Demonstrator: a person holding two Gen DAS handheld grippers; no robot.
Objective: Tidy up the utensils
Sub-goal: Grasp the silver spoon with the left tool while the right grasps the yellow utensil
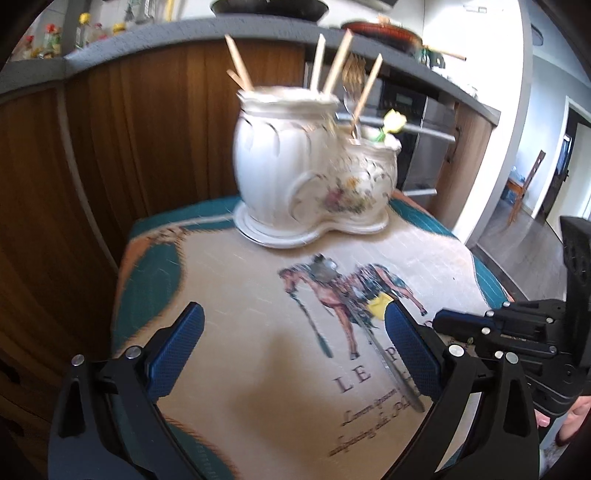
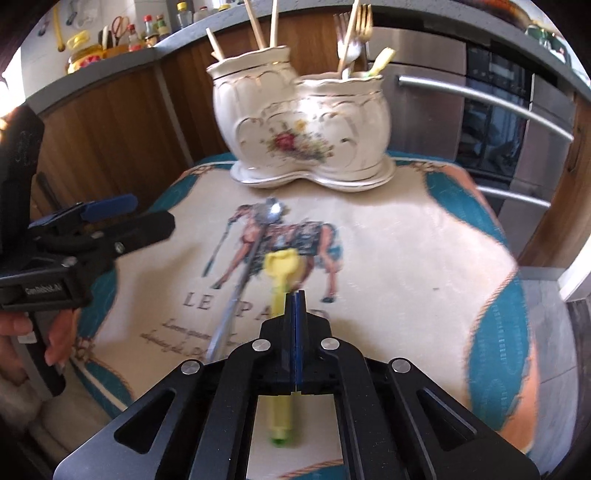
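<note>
A white two-pot ceramic utensil holder [image 1: 314, 162] [image 2: 306, 122] stands at the far end of a horse-print cloth. Its taller pot holds wooden chopsticks [image 2: 258, 29]; its lower pot holds forks [image 2: 354, 33] and a yellow utensil. A metal spoon [image 2: 243, 273] [image 1: 373, 325] lies on the cloth. My right gripper [image 2: 296, 295] is shut on a yellow plastic utensil [image 2: 282, 269], held just above the cloth beside the spoon. My left gripper [image 1: 295, 332] is open and empty above the cloth, in front of the holder.
The horse-print cloth [image 1: 236, 332] [image 2: 406, 266] covers a small table. A wood-panelled counter [image 1: 140, 129] stands behind and to the left, with bottles on top. Steel oven fronts with bar handles [image 2: 480, 96] stand to the right. An open floor and doorway [image 1: 517, 229] are far right.
</note>
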